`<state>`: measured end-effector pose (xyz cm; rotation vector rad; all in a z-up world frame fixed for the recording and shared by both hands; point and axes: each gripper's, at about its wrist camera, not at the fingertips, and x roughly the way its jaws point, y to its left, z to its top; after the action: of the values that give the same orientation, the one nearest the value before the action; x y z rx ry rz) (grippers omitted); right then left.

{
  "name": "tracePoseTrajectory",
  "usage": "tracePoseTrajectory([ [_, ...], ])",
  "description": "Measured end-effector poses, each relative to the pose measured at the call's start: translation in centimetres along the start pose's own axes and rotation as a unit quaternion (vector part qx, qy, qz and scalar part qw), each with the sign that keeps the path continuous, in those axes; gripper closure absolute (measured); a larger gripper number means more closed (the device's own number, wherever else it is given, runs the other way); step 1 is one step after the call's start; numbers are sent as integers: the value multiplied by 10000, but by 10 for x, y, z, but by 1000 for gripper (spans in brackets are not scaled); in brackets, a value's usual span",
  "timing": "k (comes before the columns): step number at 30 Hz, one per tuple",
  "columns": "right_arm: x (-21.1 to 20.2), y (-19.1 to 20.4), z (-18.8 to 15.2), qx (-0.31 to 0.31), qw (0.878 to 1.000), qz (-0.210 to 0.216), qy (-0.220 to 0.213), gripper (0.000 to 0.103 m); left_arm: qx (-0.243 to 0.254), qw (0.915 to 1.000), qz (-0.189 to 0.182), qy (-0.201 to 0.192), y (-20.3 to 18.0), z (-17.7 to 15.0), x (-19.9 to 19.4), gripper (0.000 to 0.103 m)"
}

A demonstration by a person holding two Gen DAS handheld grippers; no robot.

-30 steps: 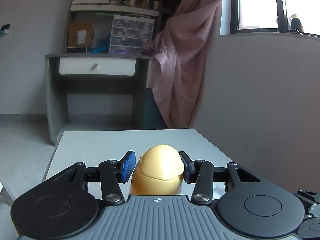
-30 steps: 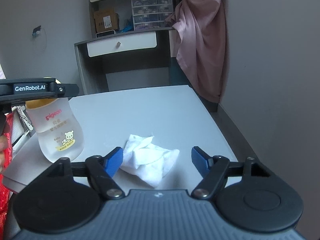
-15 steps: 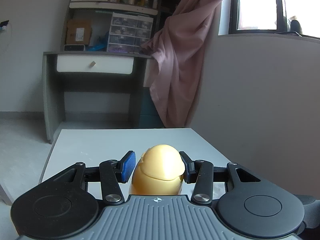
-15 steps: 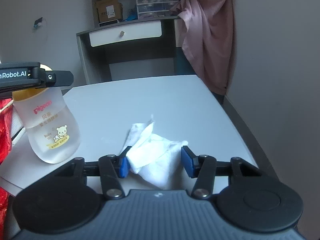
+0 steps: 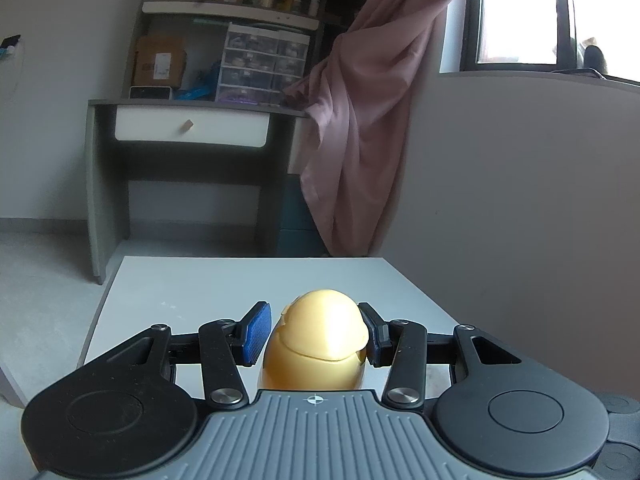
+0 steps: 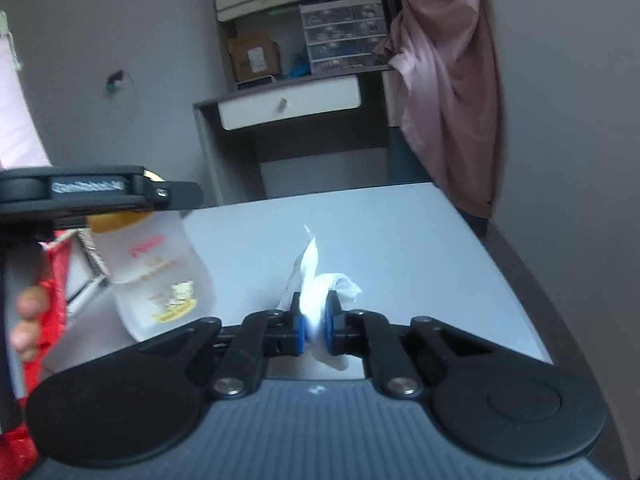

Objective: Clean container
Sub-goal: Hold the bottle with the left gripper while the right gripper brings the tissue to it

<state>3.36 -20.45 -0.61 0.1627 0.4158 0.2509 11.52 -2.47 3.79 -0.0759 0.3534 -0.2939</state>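
right gripper point(image 6: 316, 328): clamped tight on the white wipe point(image 6: 316, 280), blue pads pinching its middle; loose ends stick up and out past the pads
wipe: lifted clear, above the near part of the grey table point(image 6: 420, 240)
left gripper point(image 5: 316, 334): closed on the bottle's yellow cap point(image 5: 320, 336), pads point(image 5: 256, 332) on either side
bottle point(image 6: 160, 276): frosted, bear print, hangs upright under the left gripper, at the table's left edge, left of the wipe, not touching it
person's fingers point(image 6: 26, 324): left of the bottle, beside red fabric point(image 6: 52, 280)
desk point(image 5: 188, 128): beyond the table's far edge
pink curtain point(image 5: 368, 120): right of the desk
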Motion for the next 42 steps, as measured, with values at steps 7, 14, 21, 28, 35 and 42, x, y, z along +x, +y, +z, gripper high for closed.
tracePoseTrajectory([
  [7,-10,2,-2,273,9952,929,-97,93,-86,10000,-15,29,3,2,0,56],
  [14,-14,16,5,380,9822,1813,-314,93,-45,10000,-33,70,11,3,-5,56],
  [21,-11,25,15,500,9727,2209,-514,93,0,9997,-203,94,21,0,-14,56],
  [28,0,27,10,644,9695,2291,-580,93,112,9996,-224,102,20,-2,-17,57],
  [35,16,25,-1,749,9710,2251,-282,93,106,9996,-210,129,22,-2,-17,57],
  [42,27,29,-16,633,9751,2118,177,93,130,9996,-217,113,21,-2,-19,57],
])
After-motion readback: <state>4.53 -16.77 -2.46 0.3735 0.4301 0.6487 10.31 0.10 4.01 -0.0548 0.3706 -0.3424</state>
